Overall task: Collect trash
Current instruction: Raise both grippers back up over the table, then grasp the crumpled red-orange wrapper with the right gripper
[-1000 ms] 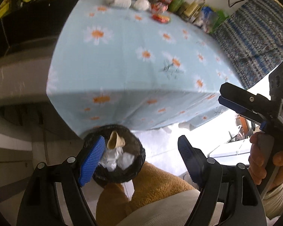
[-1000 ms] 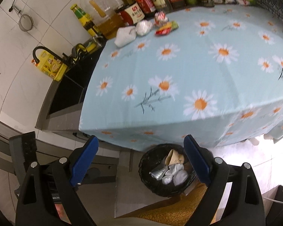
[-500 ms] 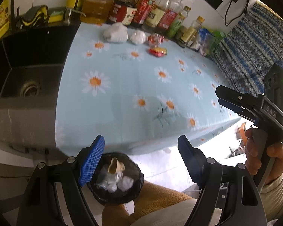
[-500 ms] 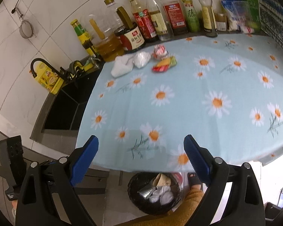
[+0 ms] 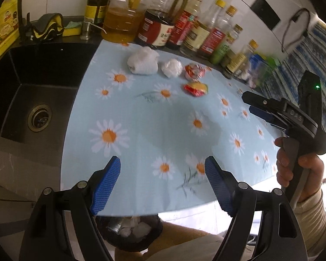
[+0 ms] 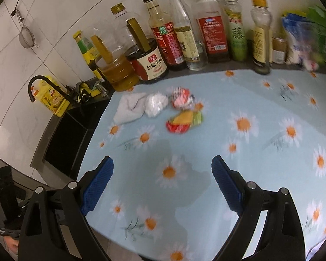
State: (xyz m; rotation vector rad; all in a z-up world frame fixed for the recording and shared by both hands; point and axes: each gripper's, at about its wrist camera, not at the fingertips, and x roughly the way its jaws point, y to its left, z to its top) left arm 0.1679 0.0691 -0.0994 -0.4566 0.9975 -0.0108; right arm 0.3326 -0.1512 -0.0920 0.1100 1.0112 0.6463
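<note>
1. The scene is a kitchen with white tiled walls; a counter point(image 5: 154, 130) covered in a pale blue daisy-print cloth runs beside a black sink point(image 5: 32, 91), and a row of oil and sauce bottles point(image 6: 176, 34) stands along the back edge.
2. Below the counter's near edge, a dark trash bin point(image 5: 130, 232) sits on the floor. It already holds crumpled white and silvery scraps, so part of the collecting appears done.
3. Four pieces of trash are left on the cloth, grouped near the bottles: a large crumpled white tissue point(image 5: 143, 61), a smaller white wad point(image 5: 171, 67) just beside it, a red-and-white wrapper point(image 5: 194, 71) next in the row, and a red-and-yellow wrapper point(image 5: 195, 88) lying just in front of that one.
4. The left gripper point(image 5: 163, 182) hangs over the near part of the cloth, well apart from the trash. Its blue fingers point(image 5: 106, 184) stand wide apart with nothing between them.
5. The right gripper point(image 6: 163, 182), held in a hand point(image 5: 297, 167) with a cream ribbed sleeve, is likewise spread wide and empty, aimed toward the trash cluster but not near it.
6. Judged from this, the task is partly done: neither gripper carries anything, and the four pieces on the counter have yet to be picked up and dropped into the bin.
</note>
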